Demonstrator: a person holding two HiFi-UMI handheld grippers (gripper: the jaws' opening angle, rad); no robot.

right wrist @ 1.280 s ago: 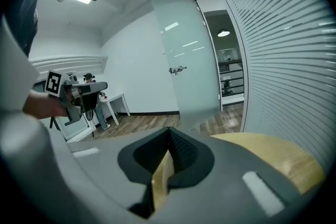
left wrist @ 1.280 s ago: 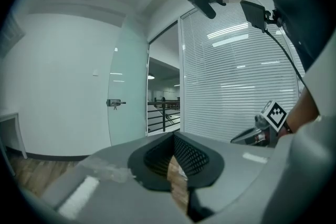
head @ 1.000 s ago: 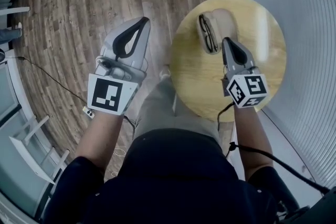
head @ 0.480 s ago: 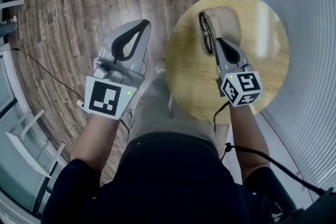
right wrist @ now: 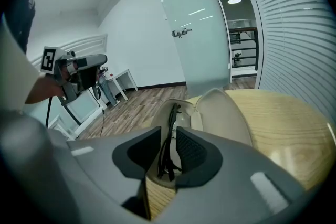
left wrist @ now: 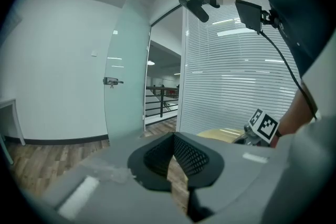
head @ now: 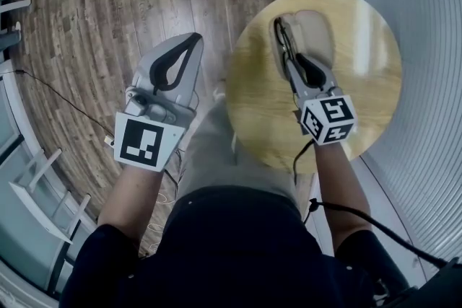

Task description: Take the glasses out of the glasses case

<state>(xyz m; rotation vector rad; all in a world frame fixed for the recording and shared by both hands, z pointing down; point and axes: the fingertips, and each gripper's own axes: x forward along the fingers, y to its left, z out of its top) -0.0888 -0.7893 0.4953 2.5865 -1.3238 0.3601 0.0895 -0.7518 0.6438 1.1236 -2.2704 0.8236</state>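
Wood-plank floor (head: 108, 11) fills the left of the head view, and a round pale-wood counter (head: 361, 32) stands at the right beside a wall of white slatted blinds (head: 426, 47). On that counter, just ahead of the right gripper (head: 291, 61), the beige glasses case (head: 314, 29) lies open. Its lid is folded out to the far side of the fingers (right wrist: 191, 152). The dark-framed glasses (right wrist: 168, 144) lie folded in the tray of the case, running lengthwise straight through the gap between those fingers. The fingers stand narrowly apart, one on each side of the frame, with their tips lowered into the tray. Whether the pads press on the frame cannot be made out. The glasses rest in the case, not lifted. The left gripper (head: 189, 40) is held over the floor, well apart from the counter and to the left of it. Its fingers (left wrist: 191, 157) meet at the tips with nothing between them, only floor showing through the slot behind. Beyond those tips a frosted glass door (left wrist: 126, 76) stands in a white wall. The right gripper's marker cube shows off to their right.
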